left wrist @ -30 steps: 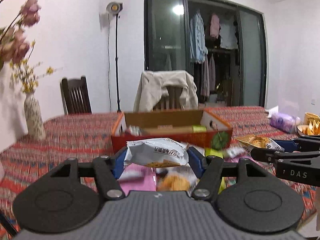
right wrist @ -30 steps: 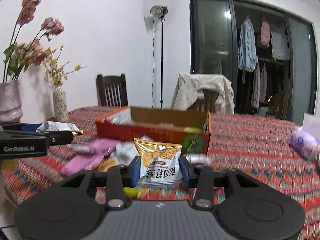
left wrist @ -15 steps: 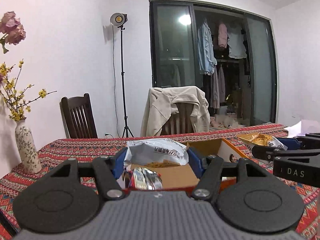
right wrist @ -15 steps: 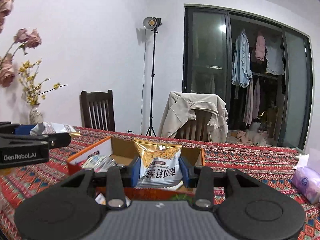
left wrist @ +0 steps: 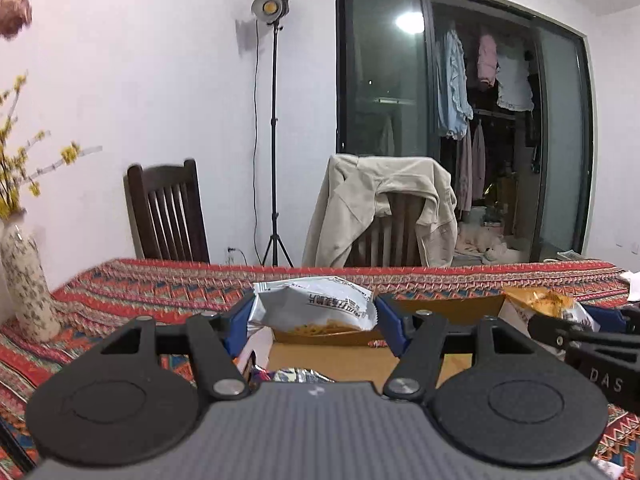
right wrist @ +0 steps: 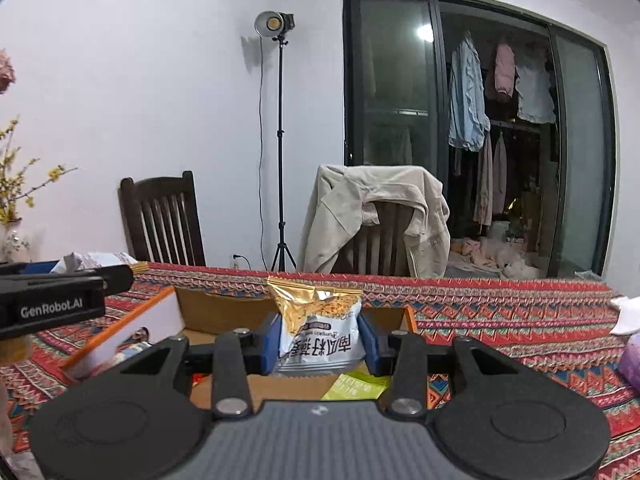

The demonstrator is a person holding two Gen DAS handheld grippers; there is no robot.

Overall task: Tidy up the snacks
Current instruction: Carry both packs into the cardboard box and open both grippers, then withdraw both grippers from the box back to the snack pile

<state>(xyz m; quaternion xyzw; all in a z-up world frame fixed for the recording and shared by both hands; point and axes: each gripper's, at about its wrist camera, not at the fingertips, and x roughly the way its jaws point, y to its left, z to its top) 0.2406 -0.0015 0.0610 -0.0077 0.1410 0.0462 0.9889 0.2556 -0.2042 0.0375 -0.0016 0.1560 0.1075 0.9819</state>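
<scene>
My left gripper point(left wrist: 316, 316) is shut on a silver-white snack packet point(left wrist: 314, 306) and holds it over the open cardboard box point(left wrist: 332, 356). My right gripper point(right wrist: 320, 340) is shut on a gold-and-white snack packet point(right wrist: 318, 330) and holds it over the same box point(right wrist: 216, 314), near its right end. Each gripper shows in the other's view: the right one point(left wrist: 576, 320) at the right edge, the left one point(right wrist: 68, 280) at the left edge. A foil packet point(left wrist: 304, 376) and a green packet point(right wrist: 354, 386) lie in the box.
The table has a red patterned cloth point(right wrist: 500, 320). A patterned vase with yellow flowers point(left wrist: 24, 284) stands at the left. A dark wooden chair point(left wrist: 168, 212) and a chair draped with a beige jacket point(left wrist: 384, 208) stand behind the table. A purple pack point(right wrist: 630, 356) lies at the right.
Both grippers have moved forward with their packets, from in front of the box to over its open inside. The loose snacks in front of the box have dropped out of view.
</scene>
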